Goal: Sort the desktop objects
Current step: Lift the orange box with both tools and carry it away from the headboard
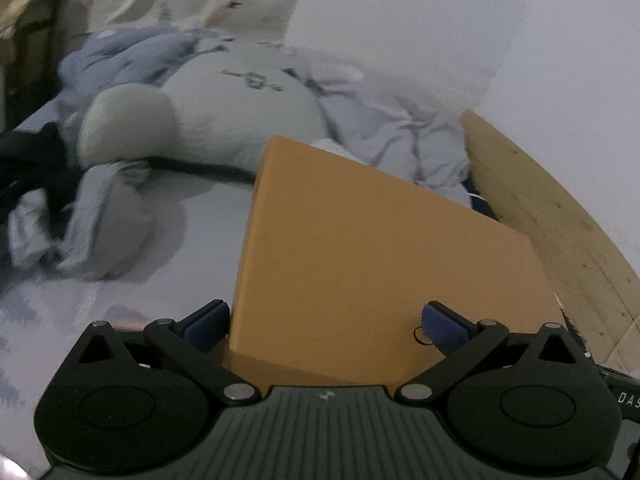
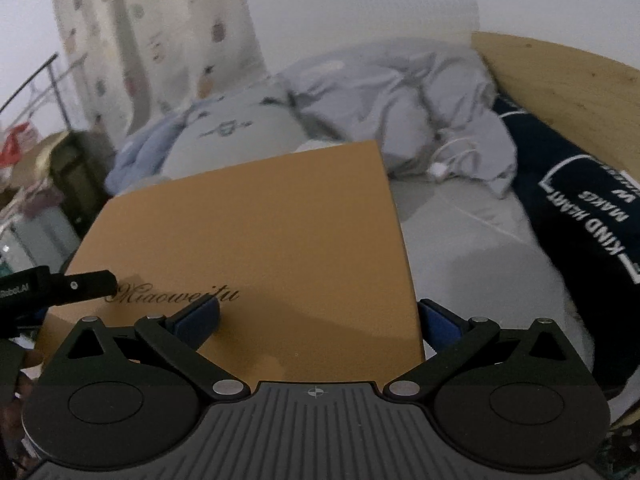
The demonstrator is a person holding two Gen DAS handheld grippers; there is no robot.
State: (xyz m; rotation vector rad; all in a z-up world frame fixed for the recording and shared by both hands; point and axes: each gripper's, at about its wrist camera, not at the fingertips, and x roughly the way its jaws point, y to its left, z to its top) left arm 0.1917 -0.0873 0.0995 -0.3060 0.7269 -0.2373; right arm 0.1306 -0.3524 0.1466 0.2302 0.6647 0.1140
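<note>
A flat orange-brown box [image 1: 384, 256] with the script word "Miaoweitu" on its lid [image 2: 256, 240] is held above a bed. My left gripper [image 1: 326, 322] is wide apart at the box's left corner, one blue pad [image 1: 206, 322] outside the left edge, the other pad [image 1: 442, 326] over the lid. My right gripper [image 2: 318, 320] straddles the box's right edge, one pad [image 2: 198, 318] on the lid, the other pad [image 2: 438, 324] past the edge. The left gripper's finger [image 2: 80, 286] shows at the box's left side in the right wrist view.
The bed sheet [image 1: 132, 292] lies below, with a pale plush toy [image 1: 192, 120], a crumpled grey-blue duvet [image 2: 400, 96], a dark pillow with white lettering [image 2: 588, 208] and a white cable [image 2: 444, 160]. A wooden headboard [image 1: 560, 216] runs on the right. A patterned curtain [image 2: 152, 40] hangs behind.
</note>
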